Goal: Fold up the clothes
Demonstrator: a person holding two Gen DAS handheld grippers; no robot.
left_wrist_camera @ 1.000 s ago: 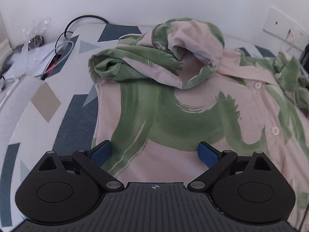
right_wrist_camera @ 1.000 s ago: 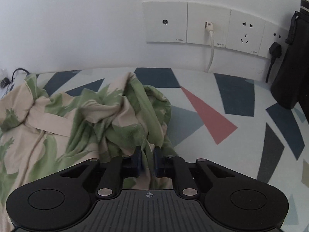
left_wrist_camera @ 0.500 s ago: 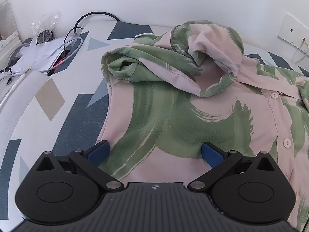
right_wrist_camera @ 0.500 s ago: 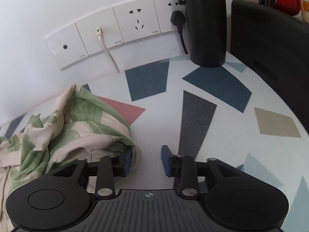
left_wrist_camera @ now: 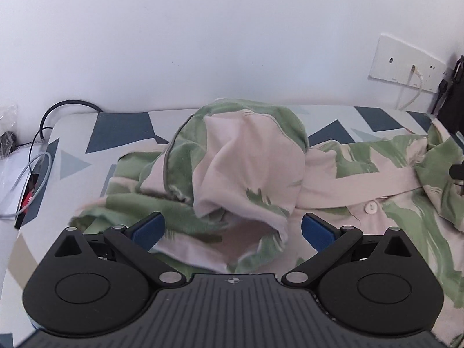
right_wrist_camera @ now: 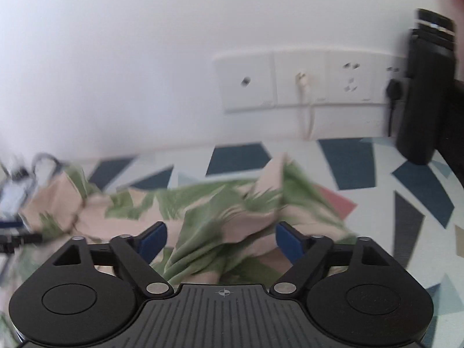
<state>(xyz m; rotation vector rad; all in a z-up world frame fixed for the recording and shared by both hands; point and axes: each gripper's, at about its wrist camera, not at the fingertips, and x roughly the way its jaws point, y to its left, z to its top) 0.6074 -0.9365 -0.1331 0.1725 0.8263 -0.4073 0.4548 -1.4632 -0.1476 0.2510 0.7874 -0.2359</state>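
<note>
**Inspector A:** Left gripper (left_wrist_camera: 230, 229): jaws spread wide, blue pads clear on both sides and gripping nothing. A bunched fold of the pink-and-green brushstroke-print button shirt (left_wrist_camera: 249, 168) rises between the fingers; whether it touches a pad cannot be told. The shirt lies crumpled on the table with the geometric-patterned cover (left_wrist_camera: 121, 130).

**Inspector B:** Right gripper (right_wrist_camera: 221, 239): likewise wide apart, empty, with rumpled shirt cloth (right_wrist_camera: 220, 211) between and under the fingers. The view is motion-blurred.

**Inspector A:** Against one second ago: the right jaws were then nearly together on the fabric, now released. The left was over the flat shirt body; it now faces the heaped sleeve and collar.

**Inspector B:** Surroundings: white wall socket panel (right_wrist_camera: 304, 79) with a white cable plugged in, tall black object (right_wrist_camera: 423, 98) at the right, black and grey cables (left_wrist_camera: 40, 145) at the table's left edge. Nothing obstructs either gripper but the cloth itself.
</note>
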